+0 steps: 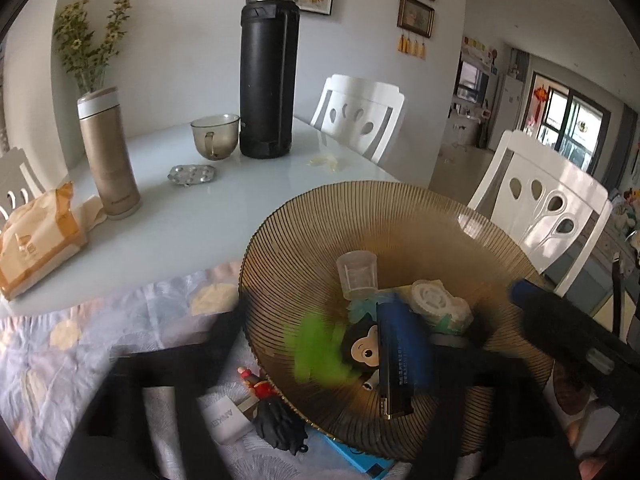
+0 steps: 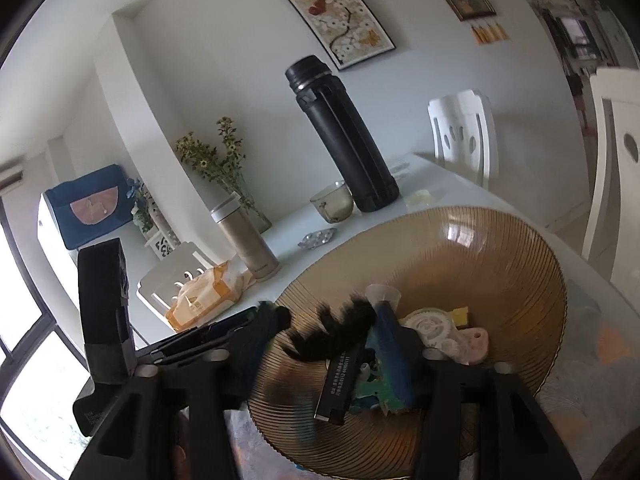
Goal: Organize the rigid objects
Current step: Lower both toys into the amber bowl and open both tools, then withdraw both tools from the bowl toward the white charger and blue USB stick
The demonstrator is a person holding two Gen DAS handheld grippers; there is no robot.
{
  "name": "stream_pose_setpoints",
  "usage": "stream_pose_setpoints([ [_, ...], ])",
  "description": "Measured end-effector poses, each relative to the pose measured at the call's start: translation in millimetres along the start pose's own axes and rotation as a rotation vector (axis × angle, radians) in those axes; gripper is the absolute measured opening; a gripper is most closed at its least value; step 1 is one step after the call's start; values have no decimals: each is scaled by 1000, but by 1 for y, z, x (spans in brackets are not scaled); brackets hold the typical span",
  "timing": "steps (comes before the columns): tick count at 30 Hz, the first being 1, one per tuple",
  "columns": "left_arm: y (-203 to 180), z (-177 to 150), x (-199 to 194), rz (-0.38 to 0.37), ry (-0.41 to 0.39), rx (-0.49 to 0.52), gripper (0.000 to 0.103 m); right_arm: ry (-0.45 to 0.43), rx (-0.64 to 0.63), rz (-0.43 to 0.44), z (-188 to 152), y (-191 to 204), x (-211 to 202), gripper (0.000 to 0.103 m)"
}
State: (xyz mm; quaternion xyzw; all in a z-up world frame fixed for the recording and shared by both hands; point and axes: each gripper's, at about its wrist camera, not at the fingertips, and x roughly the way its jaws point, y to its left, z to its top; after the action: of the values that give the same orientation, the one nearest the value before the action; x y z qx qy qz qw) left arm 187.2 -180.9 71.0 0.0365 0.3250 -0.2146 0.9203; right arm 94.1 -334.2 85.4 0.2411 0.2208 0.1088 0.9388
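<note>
1. Both grippers have jaws spread wide, nothing between the pads. Left gripper [image 1: 340, 364] sits over the near rim of the ribbed amber glass bowl [image 1: 400, 216]; its fingers frame the bowl's contents without touching them.
2. Right gripper [image 2: 320, 364] is likewise apart and empty, over the same bowl [image 2: 500, 248] from the other side. In the left view its dark finger with a blue tip [image 1: 560, 320] reaches in over the bowl's right rim.
3. Bowl contents: long dark blue rectangular box with a black end [image 1: 404, 356], long axis running from the near rim toward the bowl centre, tilted; a blurred bright green object [image 1: 320, 348] beside it; cartoon monkey figure [image 1: 364, 350]; small clear plastic cup [image 1: 357, 274], upright; white gear-like plastic piece [image 1: 434, 300].
4. Right view shows a blurred black furry object [image 2: 340, 332] above the contents; cannot tell whether it is resting.
5. Outside the bowl, near rim: white charger block [image 1: 228, 420], small red figurine [image 1: 260, 386], black toy figure [image 1: 280, 424], all on the patterned cloth [image 1: 60, 344].
</note>
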Motion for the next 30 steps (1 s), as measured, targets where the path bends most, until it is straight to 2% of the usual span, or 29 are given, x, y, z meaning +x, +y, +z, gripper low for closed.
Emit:
stream_pose_setpoints([
  [1,-1,0,0,-11,-1,5,102,-12,13,1,0,-1,-2,103],
  [4,-4,1,-1,-38,21,18,102,-22,13,36,2,0,-7,103],
  [8,3,1,-4,28,25,12,102,-23,12,43,2,3,-8,103],
  [20,64,-7,-28,70,12,-91,102,-40,-63,60,-1,22,-11,103],
  [23,73,-15,-28,94,33,-94,102,-38,-89,77,-3,29,-11,103],
  [30,89,-44,-19,150,112,-90,102,-4,-186,180,-15,53,-19,103],
])
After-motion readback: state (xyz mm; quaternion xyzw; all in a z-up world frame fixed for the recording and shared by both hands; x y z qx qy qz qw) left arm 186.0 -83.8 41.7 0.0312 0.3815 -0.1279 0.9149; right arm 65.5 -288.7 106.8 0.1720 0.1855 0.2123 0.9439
